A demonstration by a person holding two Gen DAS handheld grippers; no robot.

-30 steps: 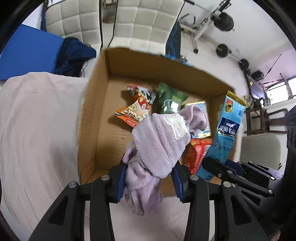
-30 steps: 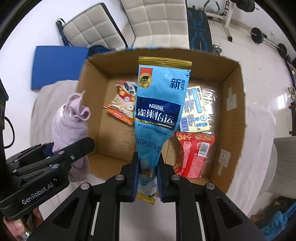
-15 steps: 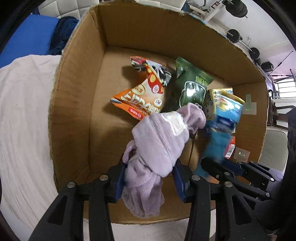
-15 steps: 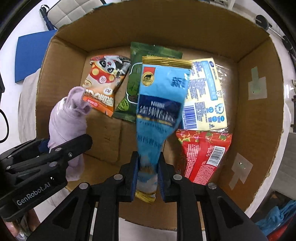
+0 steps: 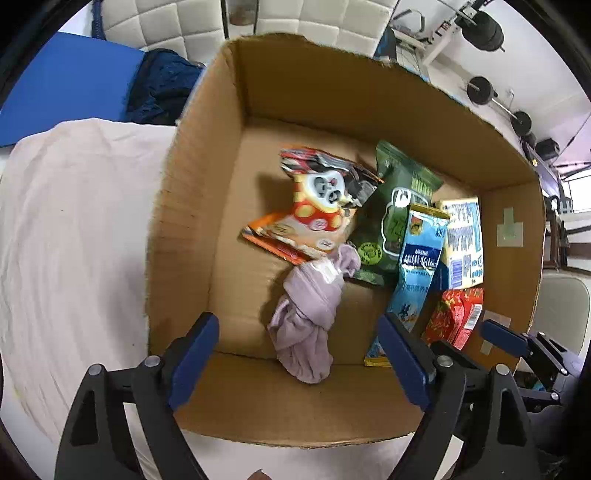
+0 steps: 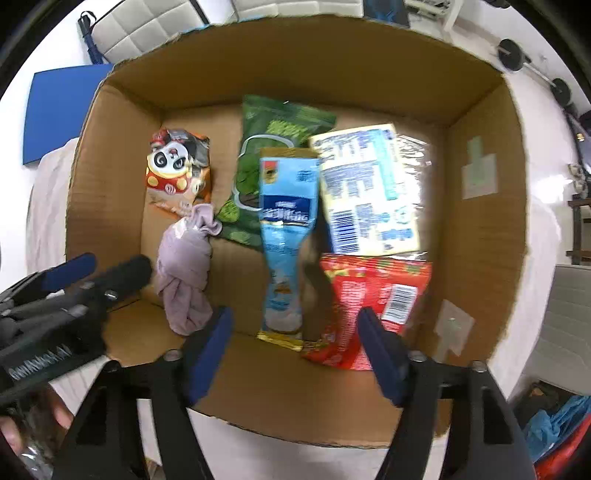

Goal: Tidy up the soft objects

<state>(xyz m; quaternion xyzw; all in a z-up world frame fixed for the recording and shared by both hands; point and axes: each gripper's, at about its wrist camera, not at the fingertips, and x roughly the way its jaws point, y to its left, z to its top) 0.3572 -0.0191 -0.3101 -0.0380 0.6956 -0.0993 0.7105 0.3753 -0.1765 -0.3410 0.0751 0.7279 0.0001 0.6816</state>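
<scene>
A knotted lilac cloth lies on the floor of the cardboard box, near its front wall. It also shows in the right wrist view. A light blue Nestle sachet lies beside it to the right, also seen in the right wrist view. My left gripper is open and empty above the box's front edge. My right gripper is open and empty too, over the box's front wall.
The box also holds an orange panda snack bag, a green bag, a yellow and blue packet and a red packet. The box sits on a pale cloth. White chairs and a blue mat lie behind.
Both grippers opened. The lilac cloth and the blue sachet dropped out of the jaws and now lie in the box.
</scene>
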